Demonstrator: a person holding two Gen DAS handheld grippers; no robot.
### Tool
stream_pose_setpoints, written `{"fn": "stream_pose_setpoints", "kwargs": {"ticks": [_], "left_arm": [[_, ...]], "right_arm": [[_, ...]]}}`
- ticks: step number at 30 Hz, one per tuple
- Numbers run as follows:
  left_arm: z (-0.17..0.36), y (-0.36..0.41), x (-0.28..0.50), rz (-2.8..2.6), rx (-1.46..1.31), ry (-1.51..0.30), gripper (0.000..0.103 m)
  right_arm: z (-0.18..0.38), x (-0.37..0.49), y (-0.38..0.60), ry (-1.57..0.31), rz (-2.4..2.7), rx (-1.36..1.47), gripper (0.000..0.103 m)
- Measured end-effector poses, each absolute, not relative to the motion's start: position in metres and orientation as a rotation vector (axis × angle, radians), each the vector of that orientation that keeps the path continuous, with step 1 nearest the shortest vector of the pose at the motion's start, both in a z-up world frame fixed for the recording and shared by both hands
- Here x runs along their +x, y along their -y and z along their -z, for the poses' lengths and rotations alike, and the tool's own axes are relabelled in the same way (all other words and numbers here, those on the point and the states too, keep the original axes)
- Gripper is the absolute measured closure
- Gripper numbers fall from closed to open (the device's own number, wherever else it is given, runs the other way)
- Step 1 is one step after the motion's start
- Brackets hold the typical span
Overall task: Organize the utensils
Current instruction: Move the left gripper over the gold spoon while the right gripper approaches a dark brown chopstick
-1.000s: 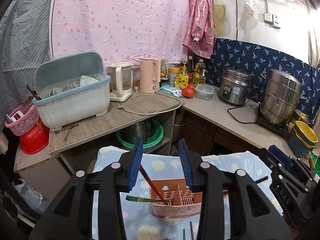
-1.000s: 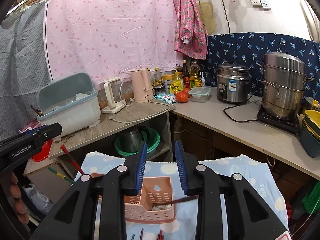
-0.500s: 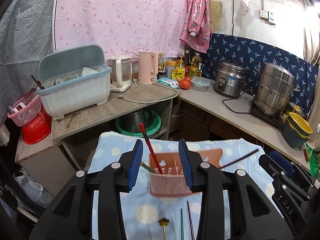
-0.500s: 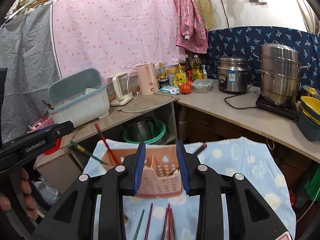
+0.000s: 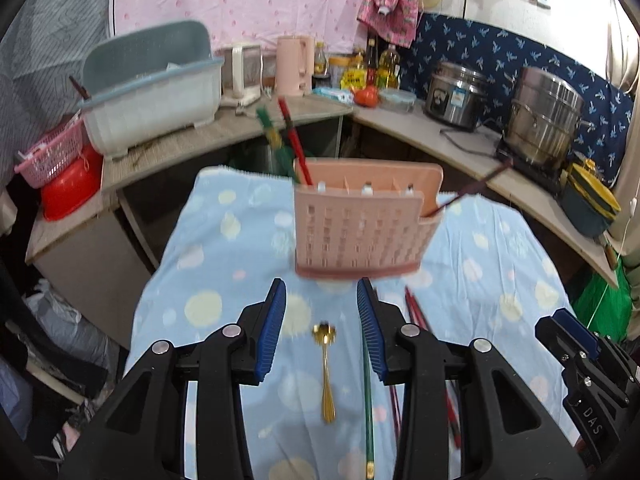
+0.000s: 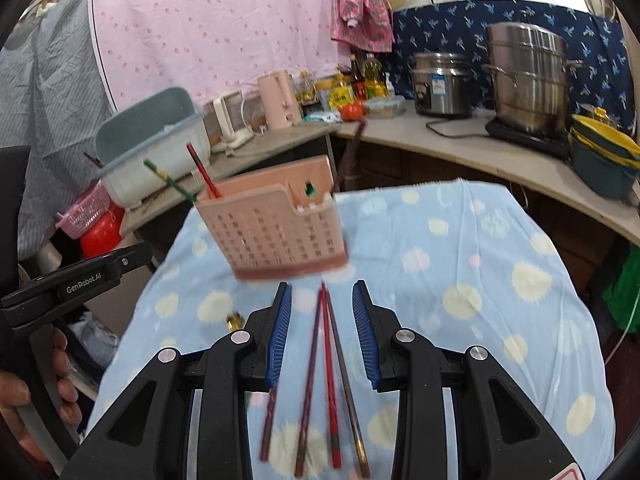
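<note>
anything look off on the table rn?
Nothing spilled or broken. The pink utensil holder stands upright, but a dark chopstick leans far out of its right end. The gold spoon and loose chopsticks lie unsorted on the cloth.

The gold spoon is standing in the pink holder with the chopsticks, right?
No. The gold spoon lies flat on the blue spotted cloth, in front of the pink holder, as the left wrist view shows. Only chopsticks stand in the holder.
</note>
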State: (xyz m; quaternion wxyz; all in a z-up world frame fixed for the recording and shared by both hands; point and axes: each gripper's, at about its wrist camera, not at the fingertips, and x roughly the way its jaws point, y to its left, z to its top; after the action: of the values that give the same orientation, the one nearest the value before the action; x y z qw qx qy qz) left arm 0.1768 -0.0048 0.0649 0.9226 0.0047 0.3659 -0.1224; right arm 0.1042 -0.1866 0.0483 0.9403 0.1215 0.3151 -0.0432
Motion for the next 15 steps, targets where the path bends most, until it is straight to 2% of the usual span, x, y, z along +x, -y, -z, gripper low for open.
{"fn": "stream_pose_setpoints", "kwargs": {"ticks": [15], "left_arm": [[0.046, -0.013, 0.123, 0.212, -0.025, -0.982, 0.068]], "right_arm": [[0.039, 0.045, 0.191, -0.838, 0.126, 0.249, 0.072]]}}
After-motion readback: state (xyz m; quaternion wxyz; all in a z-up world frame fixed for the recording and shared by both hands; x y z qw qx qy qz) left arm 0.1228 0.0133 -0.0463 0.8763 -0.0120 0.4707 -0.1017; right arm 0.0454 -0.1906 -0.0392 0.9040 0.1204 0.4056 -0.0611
